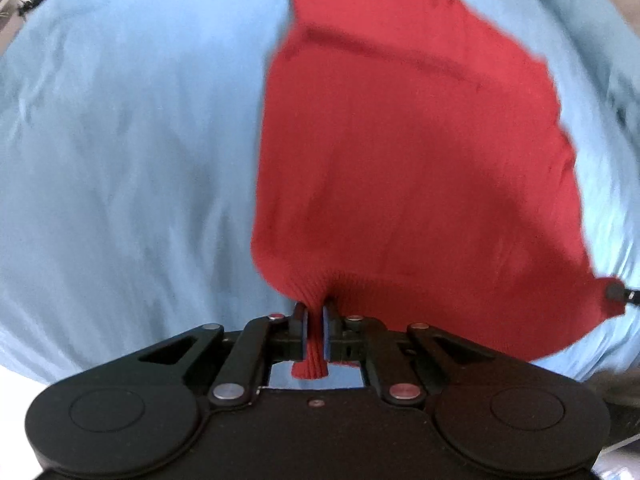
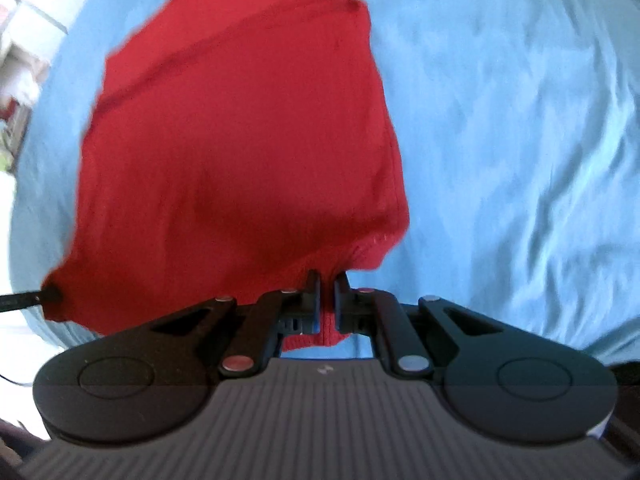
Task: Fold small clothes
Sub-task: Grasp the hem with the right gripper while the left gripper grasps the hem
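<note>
A red knitted garment [image 1: 408, 152] hangs stretched between my two grippers above a light blue sheet [image 1: 120, 160]. My left gripper [image 1: 315, 312] is shut on the ribbed edge at one corner. My right gripper [image 2: 327, 280] is shut on the ribbed edge of the garment [image 2: 240, 140] at the other corner. The tip of the right gripper shows in the left wrist view [image 1: 614, 291] at the right. The tip of the left gripper shows in the right wrist view [image 2: 50, 293] at the left. The far end of the garment trails toward the sheet.
The blue sheet [image 2: 500, 120] is wrinkled and covers the whole surface under the garment. Room clutter [image 2: 20, 60] shows past the sheet's edge at the far left of the right wrist view.
</note>
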